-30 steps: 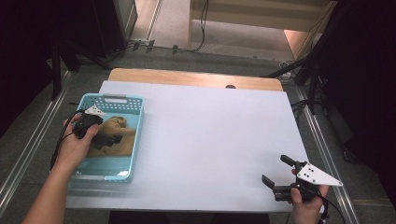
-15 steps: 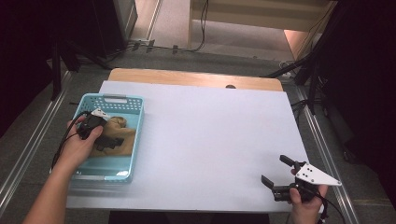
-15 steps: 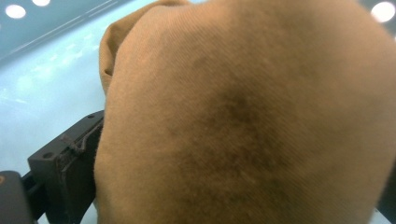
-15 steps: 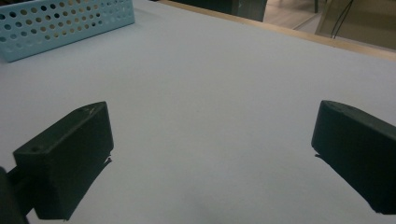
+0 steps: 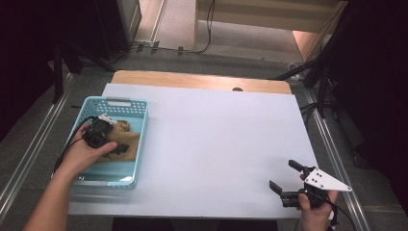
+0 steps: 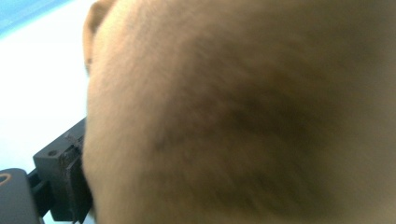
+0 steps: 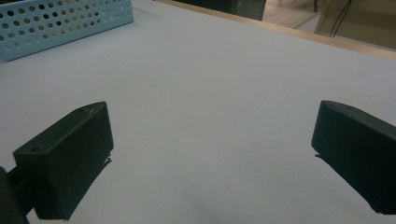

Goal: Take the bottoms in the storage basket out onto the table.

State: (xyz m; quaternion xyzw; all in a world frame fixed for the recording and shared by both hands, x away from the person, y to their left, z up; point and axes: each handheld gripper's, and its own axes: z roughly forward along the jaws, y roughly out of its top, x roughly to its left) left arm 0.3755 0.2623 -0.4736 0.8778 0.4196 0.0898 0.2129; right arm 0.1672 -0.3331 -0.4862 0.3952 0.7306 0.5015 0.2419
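The left gripper is down inside the light-blue perforated plastic basket at the left edge of the white-covered table, working at a tan, furry soft toy that lies on the basket floor. In the left gripper view the toy's plush surface sits right up against the camera, with one black jaw at the lower left touching its edge; the other jaw is hidden behind the fur, so I cannot tell whether the jaws are clamped on the toy or merely set around it. The right gripper hovers well apart, near the table's front right corner, its jaws spread wide over bare tabletop with nothing between them, as the right gripper view confirms. Judging by this, the step in hand is the grasp of the soft toy inside the basket. The next move would call for a firm pinch on a good fold of the plush, then a straight lift high enough to clear the basket's wall before carrying it out over the open table; a shallow bite on loose fur could slip, and dragging sideways might catch the rim and shift the light basket.
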